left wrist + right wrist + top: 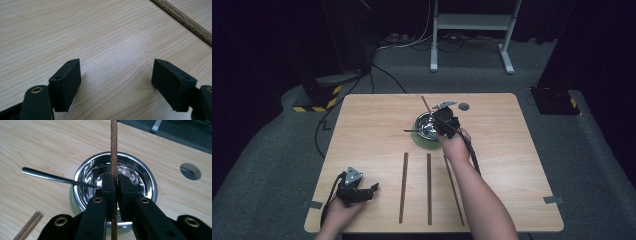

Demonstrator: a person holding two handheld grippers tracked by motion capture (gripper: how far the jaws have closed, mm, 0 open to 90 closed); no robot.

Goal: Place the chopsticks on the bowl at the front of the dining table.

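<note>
Right gripper (114, 182) clenched on stick (114, 150) above the bowl (147, 177) for insertion; left gripper (116, 82) released, resting near.

Overhead light falls on the table (377, 125) only; room around it is near black. High view soft, low detail. Steel bowl (140, 167) throws hard glare and reflections in the right gripper view. Left gripper view: jaws close up slightly blurred, soft short shadows on wood, pale sheen mid-frame.

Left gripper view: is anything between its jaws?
No, the left gripper stands open with bare wooden table between its jaws.
</note>
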